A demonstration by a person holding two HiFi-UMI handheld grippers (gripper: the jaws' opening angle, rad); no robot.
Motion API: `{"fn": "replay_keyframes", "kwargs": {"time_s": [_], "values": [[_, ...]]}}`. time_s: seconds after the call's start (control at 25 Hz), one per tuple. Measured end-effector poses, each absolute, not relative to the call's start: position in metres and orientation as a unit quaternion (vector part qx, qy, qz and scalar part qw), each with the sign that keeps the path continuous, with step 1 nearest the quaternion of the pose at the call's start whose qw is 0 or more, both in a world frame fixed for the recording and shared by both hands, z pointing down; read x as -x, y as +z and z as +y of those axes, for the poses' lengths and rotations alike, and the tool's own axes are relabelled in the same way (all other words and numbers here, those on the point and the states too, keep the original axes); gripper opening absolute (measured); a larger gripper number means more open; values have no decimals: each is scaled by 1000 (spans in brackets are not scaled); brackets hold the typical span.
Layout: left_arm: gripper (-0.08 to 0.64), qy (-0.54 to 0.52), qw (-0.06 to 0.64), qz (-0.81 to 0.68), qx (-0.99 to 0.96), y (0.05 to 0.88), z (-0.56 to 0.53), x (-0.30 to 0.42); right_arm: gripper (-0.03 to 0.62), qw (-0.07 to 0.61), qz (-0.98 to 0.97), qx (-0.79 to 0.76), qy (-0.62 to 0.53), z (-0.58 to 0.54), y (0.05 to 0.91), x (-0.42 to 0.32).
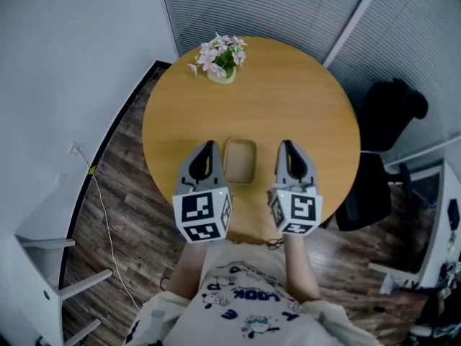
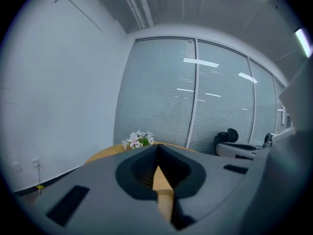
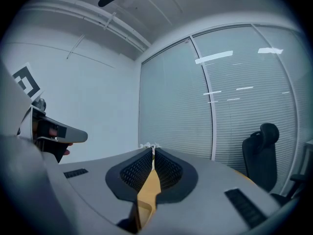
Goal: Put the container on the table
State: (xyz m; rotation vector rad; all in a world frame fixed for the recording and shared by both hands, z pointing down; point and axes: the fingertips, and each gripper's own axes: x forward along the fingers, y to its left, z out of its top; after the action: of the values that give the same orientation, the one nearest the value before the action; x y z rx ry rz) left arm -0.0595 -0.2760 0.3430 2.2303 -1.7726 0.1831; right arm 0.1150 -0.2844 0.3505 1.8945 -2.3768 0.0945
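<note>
My left gripper [image 1: 209, 145] and right gripper [image 1: 286, 144] are matt grey plastic; the table [image 1: 288, 99] is smooth wood, the container [image 1: 240, 160] dull tan

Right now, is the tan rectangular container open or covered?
Open: the tan rectangular container shows its raised rim and hollow inside in the head view, no lid on it.

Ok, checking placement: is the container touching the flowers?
No, the container lies at the near side of the table, flowers at its far edge.
</note>
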Motion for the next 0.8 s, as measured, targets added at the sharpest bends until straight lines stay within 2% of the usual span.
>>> {"fn": "replay_keyframes", "kwargs": {"time_s": [0.32,0.8], "values": [[3,73,140,-608,-778,344,-272,51,15,64,-779,-622,40,-281,347,-116],[3,75,143,-606,-779,348,-275,49,15,49,-778,-625,36,-284,339,-120]]}}
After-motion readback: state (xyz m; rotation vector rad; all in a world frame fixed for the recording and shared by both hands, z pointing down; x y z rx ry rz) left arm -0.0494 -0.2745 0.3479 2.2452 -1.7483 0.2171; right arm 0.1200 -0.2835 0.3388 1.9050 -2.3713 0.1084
